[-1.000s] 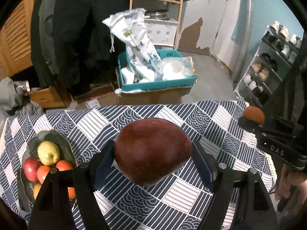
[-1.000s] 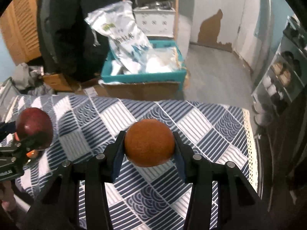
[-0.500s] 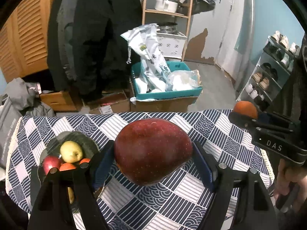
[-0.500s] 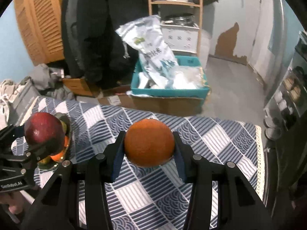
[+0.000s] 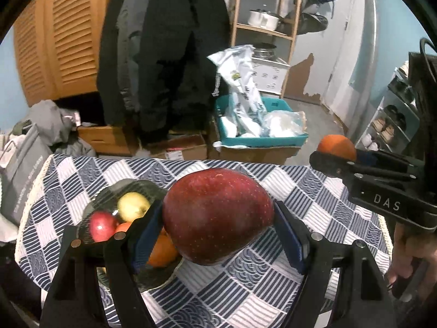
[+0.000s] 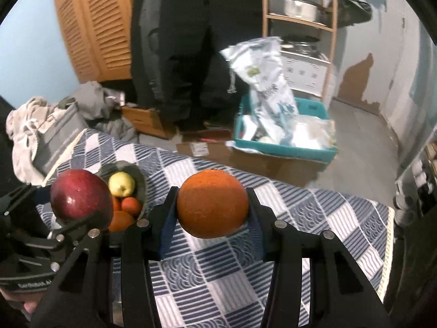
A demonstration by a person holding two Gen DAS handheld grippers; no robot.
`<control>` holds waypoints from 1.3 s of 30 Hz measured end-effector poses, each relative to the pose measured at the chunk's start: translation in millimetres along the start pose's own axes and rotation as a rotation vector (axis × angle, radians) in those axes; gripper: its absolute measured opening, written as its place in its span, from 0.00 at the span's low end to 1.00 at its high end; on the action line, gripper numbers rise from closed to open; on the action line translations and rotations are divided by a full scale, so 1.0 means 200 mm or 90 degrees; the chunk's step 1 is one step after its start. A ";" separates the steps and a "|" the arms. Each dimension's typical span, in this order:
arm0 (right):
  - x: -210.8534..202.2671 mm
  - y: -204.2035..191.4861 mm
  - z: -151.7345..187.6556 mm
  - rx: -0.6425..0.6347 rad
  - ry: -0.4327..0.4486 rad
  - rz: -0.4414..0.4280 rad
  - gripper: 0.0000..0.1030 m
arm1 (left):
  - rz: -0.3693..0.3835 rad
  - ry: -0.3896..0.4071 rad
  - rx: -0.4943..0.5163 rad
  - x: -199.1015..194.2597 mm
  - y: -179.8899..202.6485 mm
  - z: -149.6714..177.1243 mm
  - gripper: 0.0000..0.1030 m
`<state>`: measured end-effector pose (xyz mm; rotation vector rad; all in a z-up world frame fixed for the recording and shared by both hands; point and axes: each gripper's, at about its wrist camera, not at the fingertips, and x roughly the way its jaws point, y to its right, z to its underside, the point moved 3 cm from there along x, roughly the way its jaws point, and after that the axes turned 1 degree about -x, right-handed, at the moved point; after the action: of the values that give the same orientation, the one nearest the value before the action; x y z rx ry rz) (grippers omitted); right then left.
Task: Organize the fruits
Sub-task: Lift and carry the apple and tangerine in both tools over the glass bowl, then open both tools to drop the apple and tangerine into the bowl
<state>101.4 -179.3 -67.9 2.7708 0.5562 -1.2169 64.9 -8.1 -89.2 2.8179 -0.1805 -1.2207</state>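
Observation:
My left gripper [image 5: 218,227] is shut on a big dark red apple [image 5: 218,216] and holds it above the patterned table, just right of a dark leaf-shaped fruit bowl [image 5: 153,276]. The bowl holds a yellow apple [image 5: 133,206], a small red apple [image 5: 102,227] and oranges [image 5: 161,251]. My right gripper [image 6: 211,218] is shut on an orange [image 6: 212,203] above the table's middle. In the right wrist view the red apple [image 6: 81,196] hangs over the bowl [image 6: 142,183] at the left. The orange also shows at the right in the left wrist view [image 5: 337,146].
The table has a blue-and-white checked cloth [image 6: 218,268]. Beyond its far edge stand a teal crate with bags [image 5: 259,128] on cardboard boxes, a wooden shelf [image 5: 267,27] and hanging dark coats [image 5: 169,49]. Grey bags [image 5: 24,158] lie at the left.
Both grippers rose and drew back with their fruit still held. The left one shifted left, so the red apple now hangs beside the bowl and partly hides its oranges.

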 end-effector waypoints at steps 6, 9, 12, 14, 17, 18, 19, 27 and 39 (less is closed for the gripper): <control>0.10 -0.15 -0.03 -0.021 -0.017 -0.031 0.45 | -0.022 -0.011 -0.036 0.02 -0.17 0.04 0.78; 0.18 -0.22 -0.03 -0.029 -0.033 -0.047 0.45 | -0.035 -0.015 -0.052 0.04 -0.26 0.06 0.78; 0.26 -0.28 -0.03 -0.032 -0.051 -0.060 0.45 | -0.049 -0.019 -0.064 0.07 -0.34 0.09 0.78; 0.31 -0.32 -0.03 -0.035 -0.061 -0.067 0.45 | -0.057 -0.024 -0.075 0.09 -0.39 0.10 0.78; 0.39 -0.38 -0.02 -0.043 -0.078 -0.076 0.45 | -0.074 -0.033 -0.084 0.12 -0.46 0.13 0.78; 0.43 -0.40 -0.02 -0.048 -0.085 -0.079 0.45 | -0.077 -0.036 -0.087 0.13 -0.48 0.14 0.78; 0.45 -0.42 -0.02 -0.050 -0.089 -0.081 0.45 | -0.079 -0.041 -0.093 0.15 -0.50 0.15 0.78; 0.69 -0.57 0.03 -0.066 -0.141 -0.112 0.45 | -0.101 -0.077 -0.123 0.26 -0.66 0.23 0.78; 0.96 -0.69 0.11 -0.084 -0.211 -0.126 0.45 | -0.123 -0.126 -0.149 0.41 -0.79 0.35 0.78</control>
<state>156.8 3.2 -210.2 2.3806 0.8553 -1.5730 82.2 135.8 -211.9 2.5596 0.2157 -1.4545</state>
